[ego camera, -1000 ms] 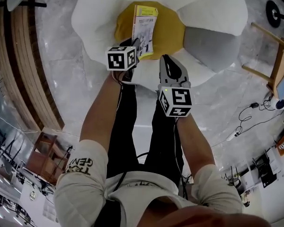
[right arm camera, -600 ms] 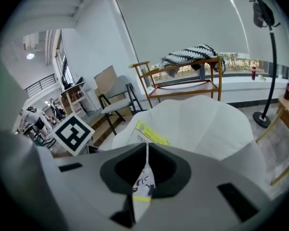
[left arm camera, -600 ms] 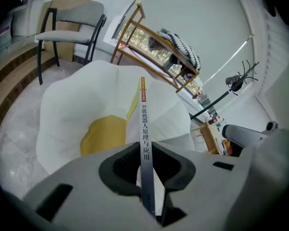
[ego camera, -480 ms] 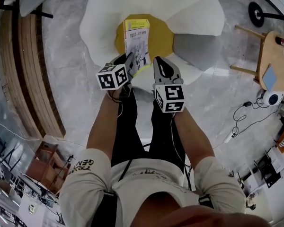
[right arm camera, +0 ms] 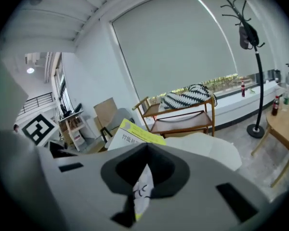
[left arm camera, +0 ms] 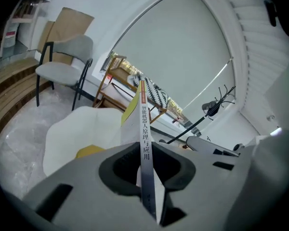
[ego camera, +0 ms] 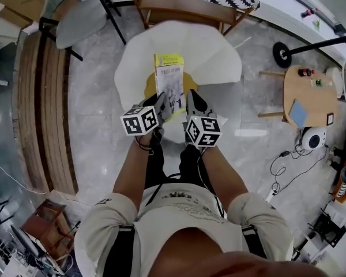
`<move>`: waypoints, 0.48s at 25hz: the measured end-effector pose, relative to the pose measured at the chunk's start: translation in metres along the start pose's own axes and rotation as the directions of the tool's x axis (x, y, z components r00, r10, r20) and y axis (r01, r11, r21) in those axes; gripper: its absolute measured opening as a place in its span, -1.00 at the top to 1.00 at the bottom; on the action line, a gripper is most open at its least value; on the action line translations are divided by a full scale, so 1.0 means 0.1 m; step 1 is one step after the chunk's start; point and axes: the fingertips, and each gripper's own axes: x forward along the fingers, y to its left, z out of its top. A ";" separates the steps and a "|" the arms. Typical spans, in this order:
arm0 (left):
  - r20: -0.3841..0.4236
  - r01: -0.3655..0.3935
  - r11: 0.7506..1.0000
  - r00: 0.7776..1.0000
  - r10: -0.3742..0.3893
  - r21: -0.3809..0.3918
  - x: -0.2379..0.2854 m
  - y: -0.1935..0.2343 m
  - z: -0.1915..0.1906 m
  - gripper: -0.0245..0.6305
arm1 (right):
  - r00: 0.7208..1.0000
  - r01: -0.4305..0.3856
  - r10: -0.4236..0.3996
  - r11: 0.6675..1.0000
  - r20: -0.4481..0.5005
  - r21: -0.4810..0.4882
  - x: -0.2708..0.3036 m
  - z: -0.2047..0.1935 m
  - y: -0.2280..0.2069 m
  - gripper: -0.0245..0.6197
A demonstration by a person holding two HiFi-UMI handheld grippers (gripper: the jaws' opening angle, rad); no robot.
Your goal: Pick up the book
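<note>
Book (ego camera: 169,79): held up over the white chair (ego camera: 213,53) and its yellow cushion (ego camera: 151,89), between both my grippers.
My left gripper (left arm camera: 145,165): jaws pinching the book's spine.
My right gripper (right arm camera: 143,184): jaws pinching the book's near edge.

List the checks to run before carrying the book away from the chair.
1. Jaws of the left gripper shut on the spine of the book: ok.
2. Jaws of the right gripper shut on the book's near edge: ok.
3. Book raised off the cushion: ok.
4. Book's far end clear of the chair: cannot tell.
5. Hold firm enough not to slip: cannot tell.
</note>
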 end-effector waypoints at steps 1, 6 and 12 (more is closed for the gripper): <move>0.015 0.008 1.000 1.000 -0.008 0.009 -0.09 -0.12 0.13 0.69 | 1.000 0.007 -0.007 1.000 0.017 0.003 -0.04 0.15 0.03 0.84; 0.133 0.061 0.995 0.989 -0.072 0.083 -0.55 -0.77 0.88 0.69 | 0.994 0.004 -0.002 1.000 0.111 -0.021 -0.35 1.02 0.22 0.84; 0.245 0.094 0.992 0.963 -0.112 0.083 -1.05 -1.27 1.57 0.69 | 0.976 0.000 0.020 0.996 0.216 -0.093 -0.75 1.82 0.44 0.84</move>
